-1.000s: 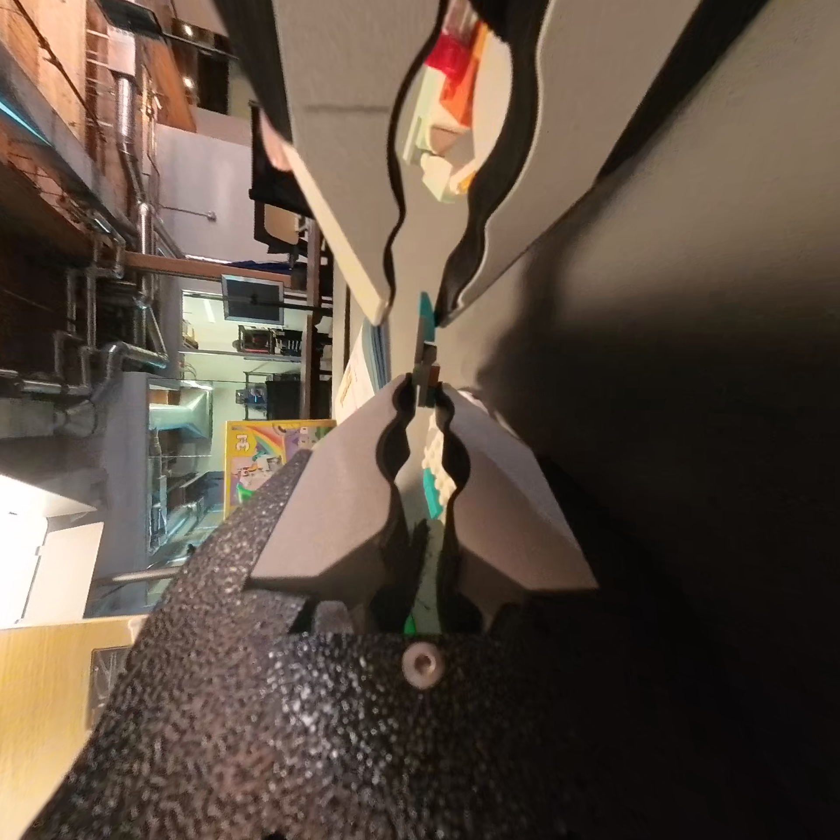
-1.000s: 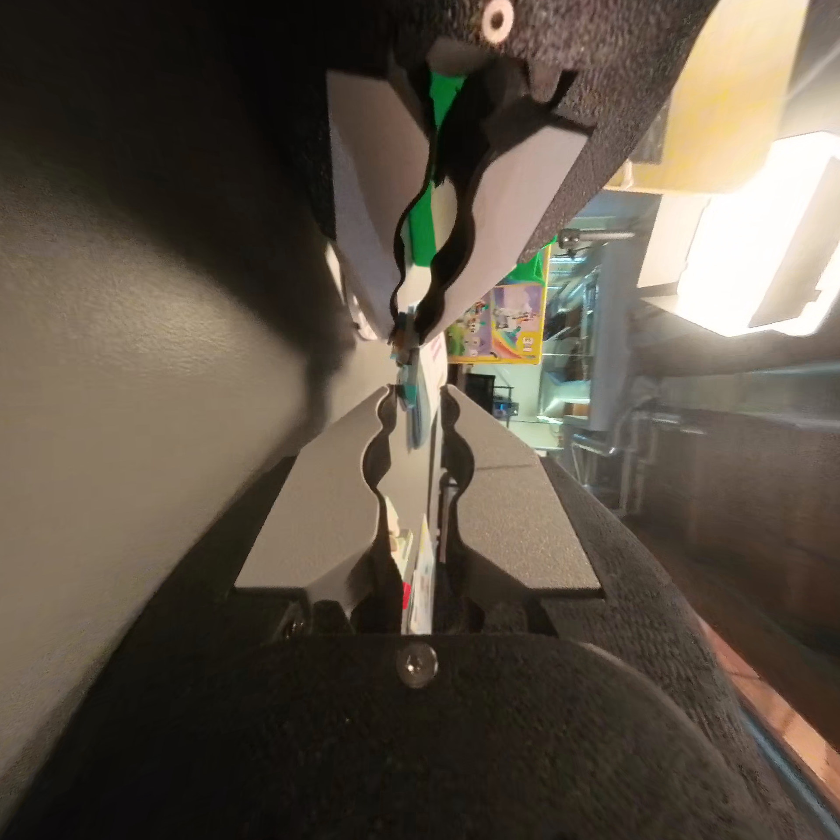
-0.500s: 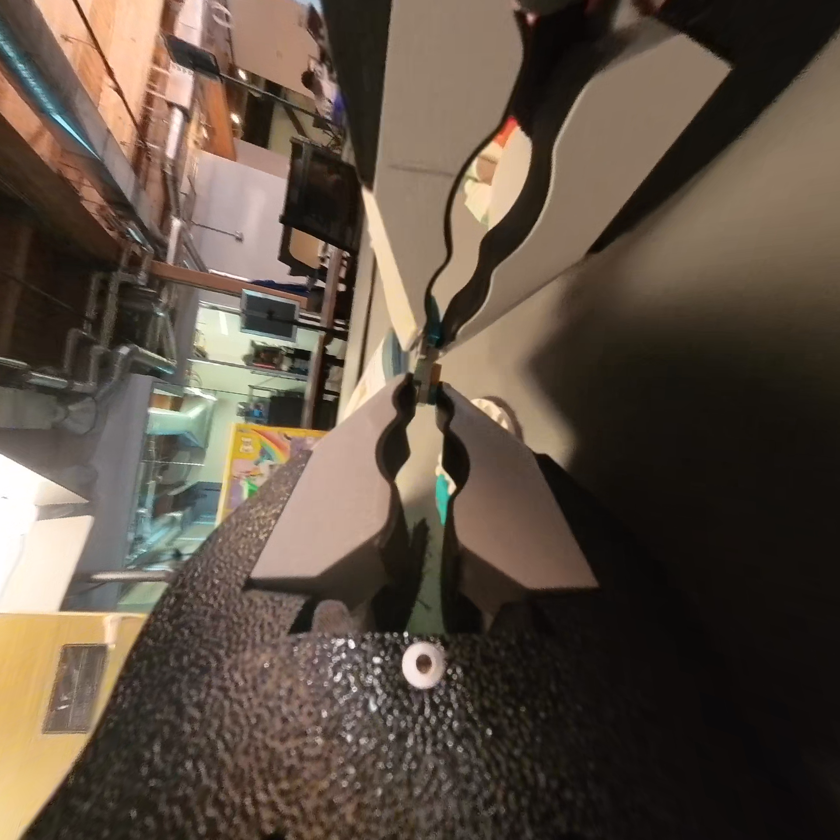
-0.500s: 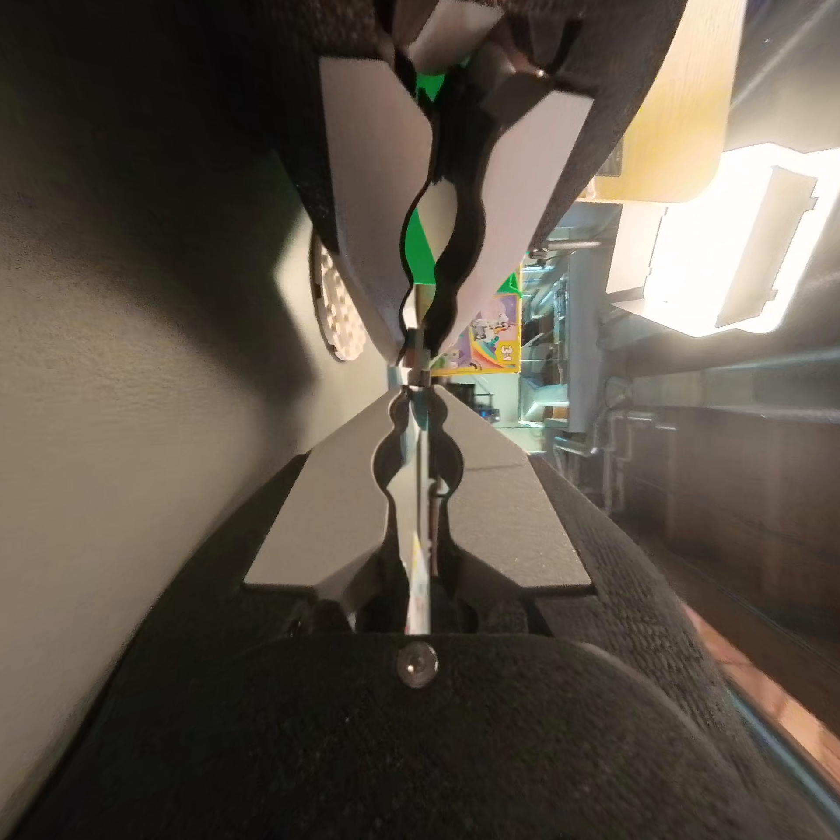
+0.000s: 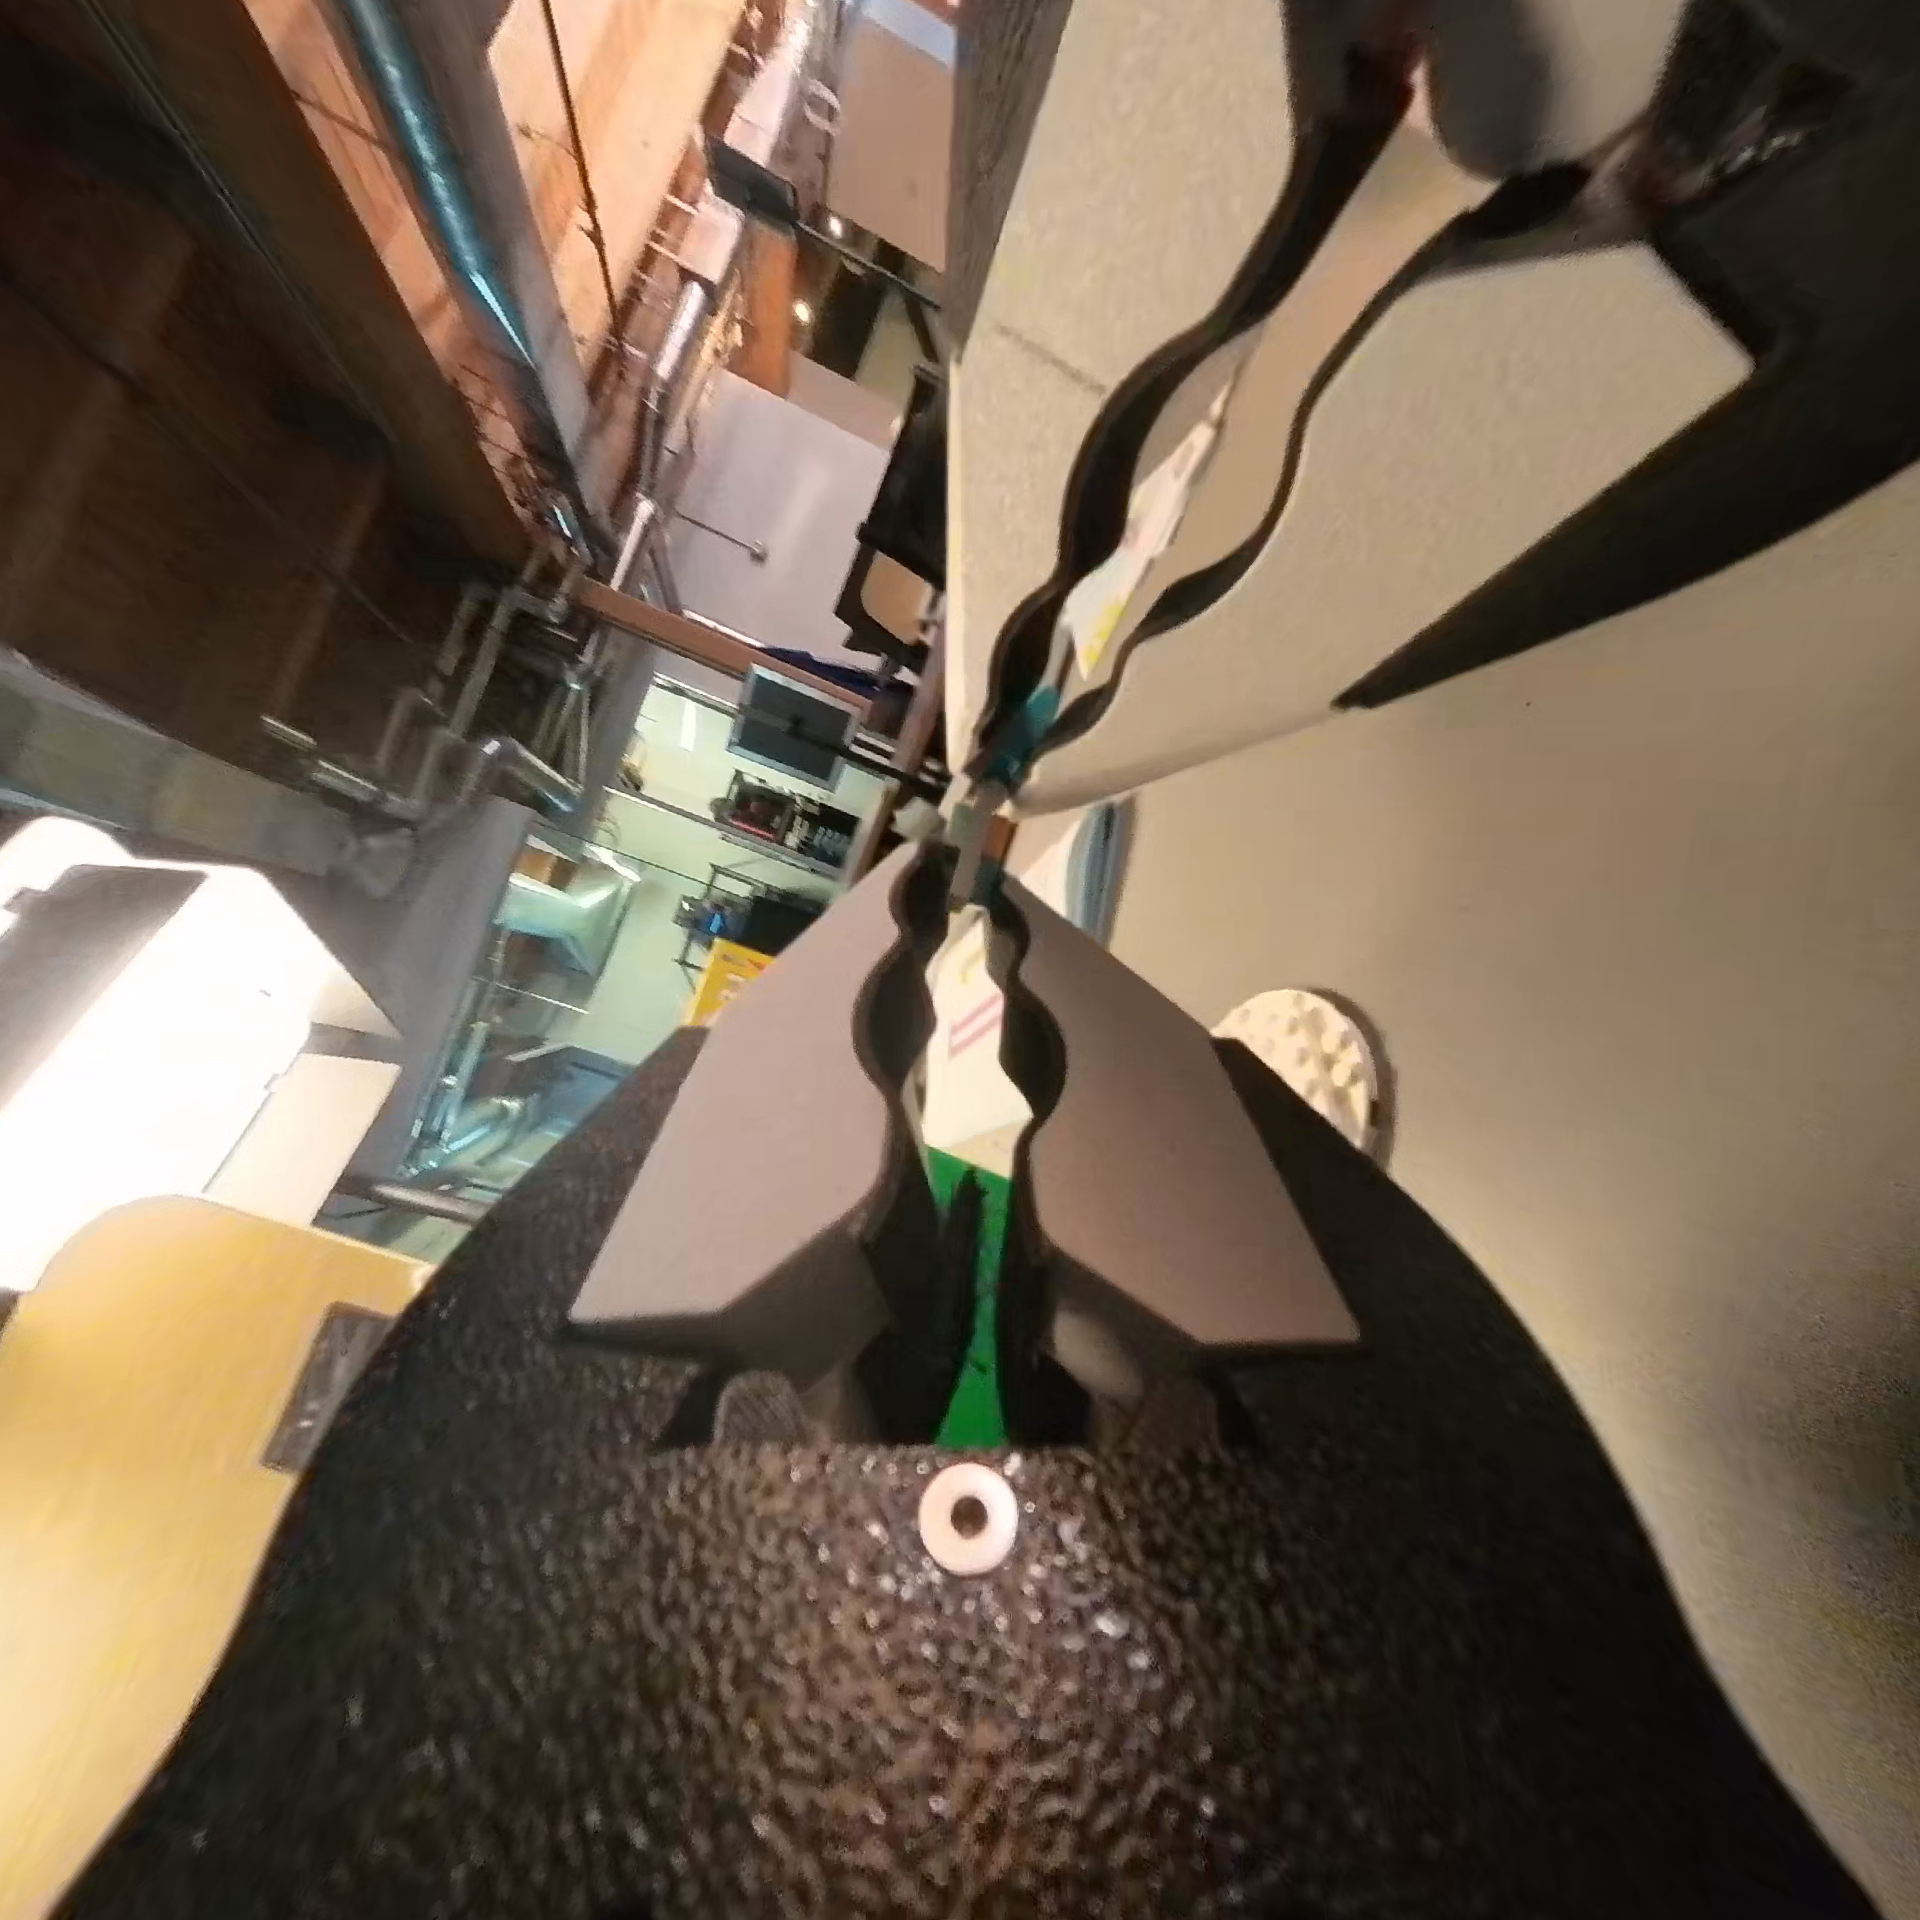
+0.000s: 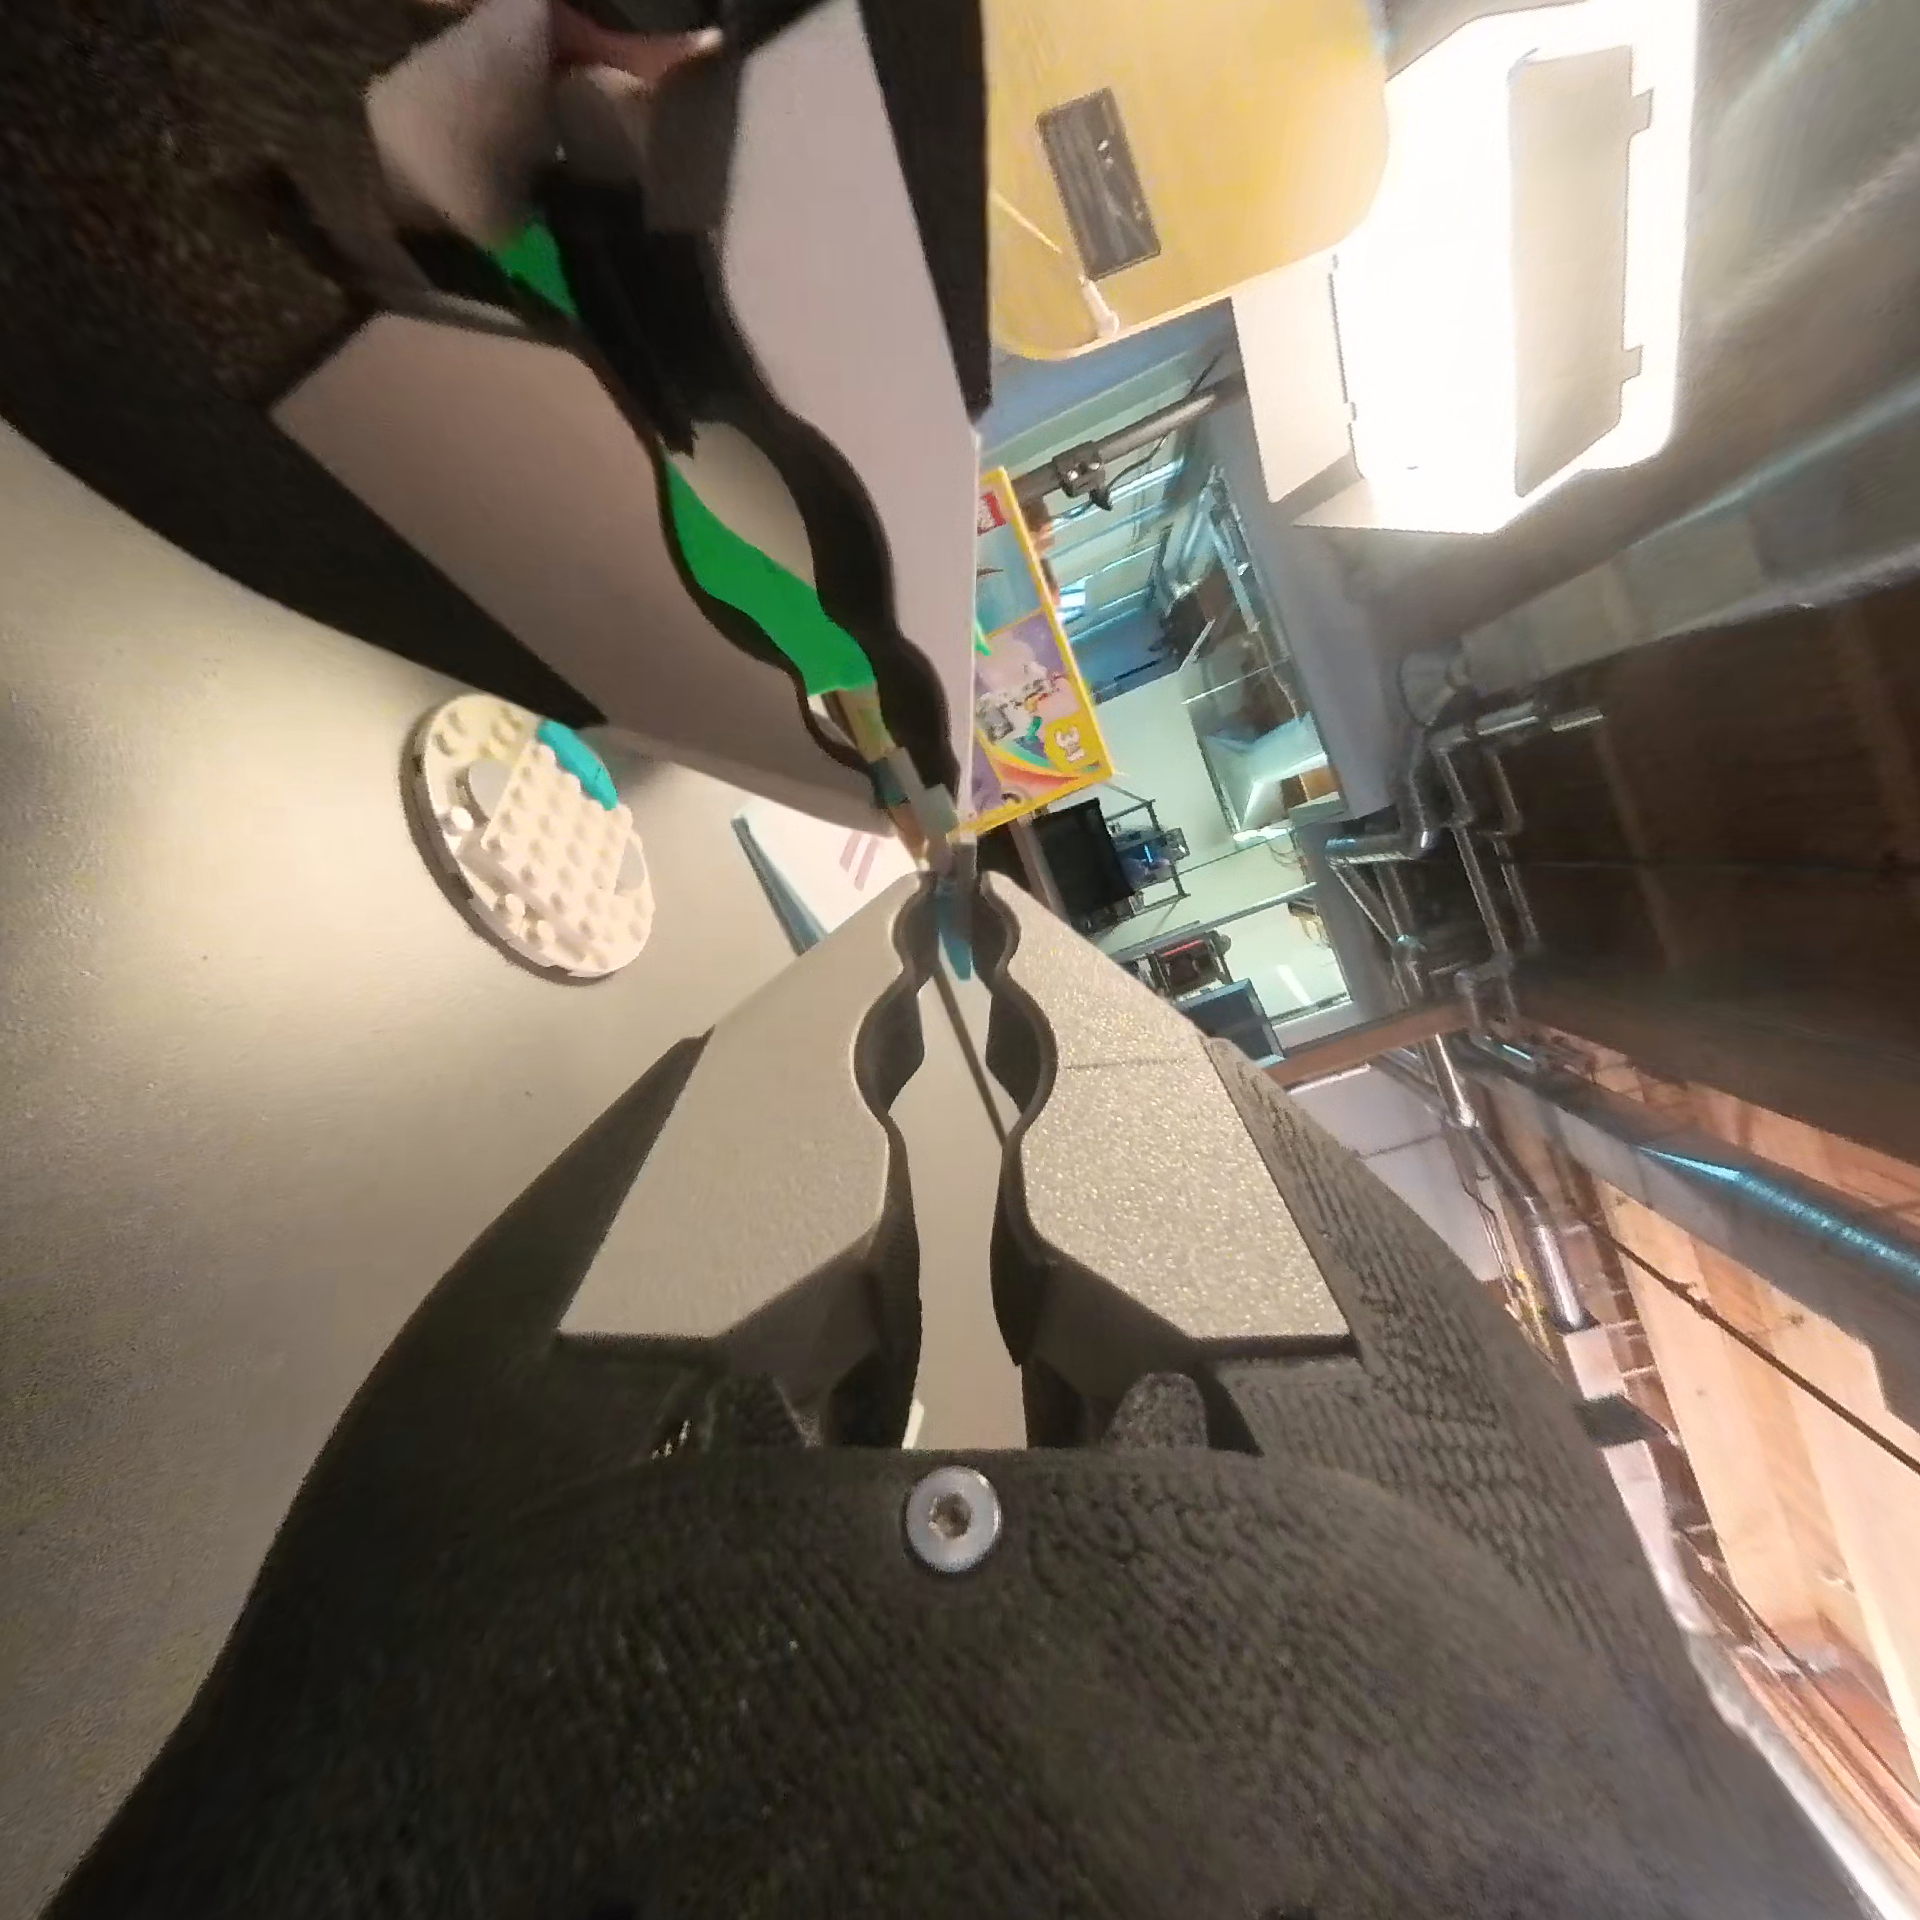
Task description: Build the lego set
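We see the left gripper (image 5: 958, 871) clenched on a grey brick (image 5: 971, 836). Tip to tip with it, the right gripper (image 6: 943, 885) pinches a teal piece (image 6: 954, 940); a white round plate (image 6: 540, 842) lies to its left.

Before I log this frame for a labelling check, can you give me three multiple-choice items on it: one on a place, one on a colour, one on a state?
1. Where does the round white studded plate lie?
A. On the grey table
B. Between the right gripper's fingers
C. On the yellow box

2. What colour is the small curved piece on that plate's edge?
A. Red
B. Teal
C. Black

3. How do the left gripper and right gripper stand?
A. Both wide open
B. One wide open, one shut
C. Both nearly shut, tip to tip, on small brick pieces

Answers:
1 A: the plate rests flat on the grey surface, clear of both grippers.
2 B: the piece is teal against the white studs.
3 C: both views show narrow jaws meeting at small grey and teal pieces.
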